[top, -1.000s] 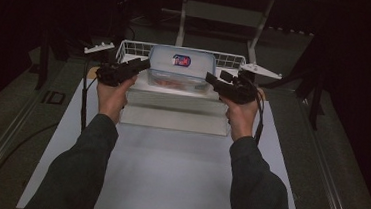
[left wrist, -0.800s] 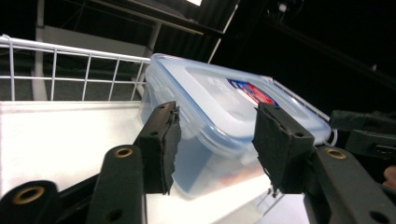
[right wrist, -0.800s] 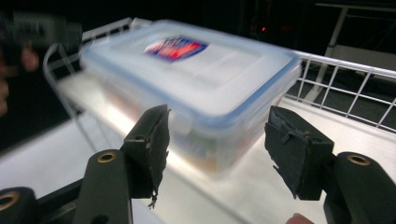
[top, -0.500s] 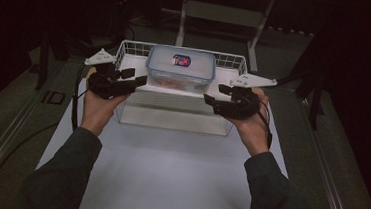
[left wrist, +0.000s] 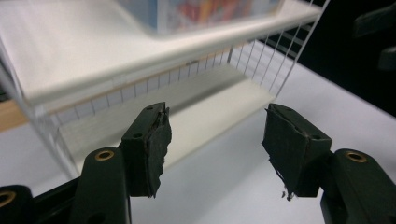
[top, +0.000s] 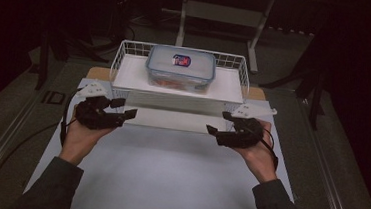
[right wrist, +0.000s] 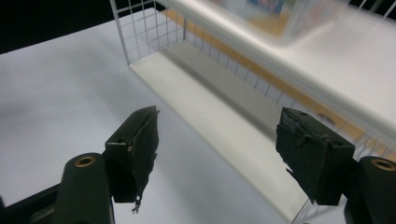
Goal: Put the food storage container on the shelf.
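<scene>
1. Nearest, the person's forearms come in over the tabletop's (top: 167, 183) near edge.
2. Next, the left tool (top: 122, 113) and right tool (top: 215, 132) hover over the white sheet, both with jaws spread and nothing between them.
3. Beyond them, toward the far edge, a white wire rack (top: 127, 55) stands; a clear lidded container (top: 180, 69) sits on its upper shelf, midway along.
</scene>
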A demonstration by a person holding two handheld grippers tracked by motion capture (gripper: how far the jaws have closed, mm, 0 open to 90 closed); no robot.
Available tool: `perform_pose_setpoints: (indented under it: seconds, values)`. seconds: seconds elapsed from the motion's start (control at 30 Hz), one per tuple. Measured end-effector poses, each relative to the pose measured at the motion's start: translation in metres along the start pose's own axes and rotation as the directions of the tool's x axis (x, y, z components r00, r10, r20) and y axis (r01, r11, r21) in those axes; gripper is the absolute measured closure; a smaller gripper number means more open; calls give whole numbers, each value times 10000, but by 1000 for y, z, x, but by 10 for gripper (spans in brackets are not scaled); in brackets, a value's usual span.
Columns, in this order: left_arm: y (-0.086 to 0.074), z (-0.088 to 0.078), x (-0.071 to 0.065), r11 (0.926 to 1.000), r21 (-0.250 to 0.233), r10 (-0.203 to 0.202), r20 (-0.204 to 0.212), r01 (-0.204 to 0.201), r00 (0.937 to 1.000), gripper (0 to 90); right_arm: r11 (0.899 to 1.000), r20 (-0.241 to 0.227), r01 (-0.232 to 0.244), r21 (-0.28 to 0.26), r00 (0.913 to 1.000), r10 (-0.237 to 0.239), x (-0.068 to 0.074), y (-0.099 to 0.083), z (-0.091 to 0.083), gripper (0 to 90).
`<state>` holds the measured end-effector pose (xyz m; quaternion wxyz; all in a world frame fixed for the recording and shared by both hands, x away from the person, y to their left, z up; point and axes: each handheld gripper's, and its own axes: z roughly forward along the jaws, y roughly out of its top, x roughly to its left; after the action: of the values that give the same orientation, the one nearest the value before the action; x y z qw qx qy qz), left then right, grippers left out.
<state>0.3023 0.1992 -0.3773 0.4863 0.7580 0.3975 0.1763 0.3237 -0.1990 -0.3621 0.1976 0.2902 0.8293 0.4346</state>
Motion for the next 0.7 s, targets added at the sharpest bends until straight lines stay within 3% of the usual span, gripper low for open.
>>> perform_pose_setpoints:
  seconds: [0.1,0.2,0.43,0.6,0.7]
  values:
    - [-13,-1,-2,9998,153,128,64,-129,9999,372,9999,3,-118,-42,9999,118,2,-11,-4,289]
    - [-39,-3,-7,9990,375,258,30,-259,9997,350,9997,63,-262,18,9996,262,6,-34,-11,276]
    - [-78,-16,-12,9971,577,513,-436,-487,9977,321,9987,93,-474,173,9988,473,12,-67,-22,245]
    - [-104,-28,-9,9979,625,200,-582,-163,9981,314,9963,80,-864,-25,9962,864,17,-88,-32,220]
    - [-111,-32,-7,9980,629,94,-634,-54,9979,312,9958,200,-909,-85,9956,910,21,-103,-35,212]
